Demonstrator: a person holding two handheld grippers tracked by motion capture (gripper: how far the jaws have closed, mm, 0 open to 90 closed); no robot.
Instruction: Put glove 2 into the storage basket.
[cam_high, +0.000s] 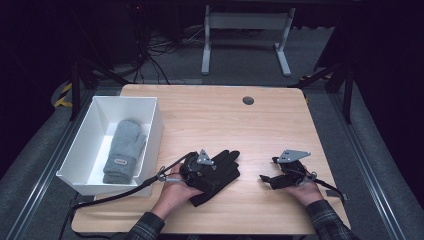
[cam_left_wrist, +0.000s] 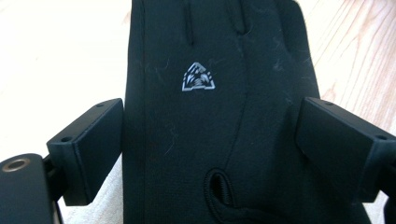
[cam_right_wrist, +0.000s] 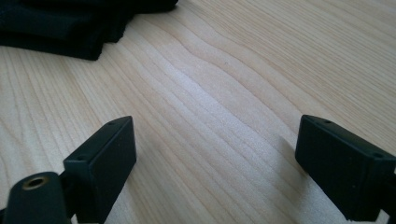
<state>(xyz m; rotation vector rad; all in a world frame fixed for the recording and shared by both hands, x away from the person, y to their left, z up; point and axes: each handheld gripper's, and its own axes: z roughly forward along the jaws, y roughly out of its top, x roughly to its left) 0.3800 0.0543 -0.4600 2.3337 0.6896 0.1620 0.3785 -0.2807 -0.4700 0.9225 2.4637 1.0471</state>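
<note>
Left gripper (cam_high: 212, 167): held over the black glove (cam_high: 222, 172), jaws spread wide with the glove lying between them; the pads stand at either edge of the fabric without pinching it
Black glove: flat on the wooden table (cam_high: 220, 120), directly under and ahead of the left gripper, fingers pointing away from the person; in the left gripper view (cam_left_wrist: 210, 121) a small grey logo (cam_left_wrist: 198, 78) sits on its back, just beyond the jaws
Right gripper (cam_high: 265, 178): low over bare table, jaws wide apart, gripping nothing; its tips point toward the glove, which lies a little way ahead of them
White box (cam_high: 150, 135): well off to the outer side of the left gripper, at the table's edge
Grey mitten (cam_high: 124, 150): lying inside the white box
</note>
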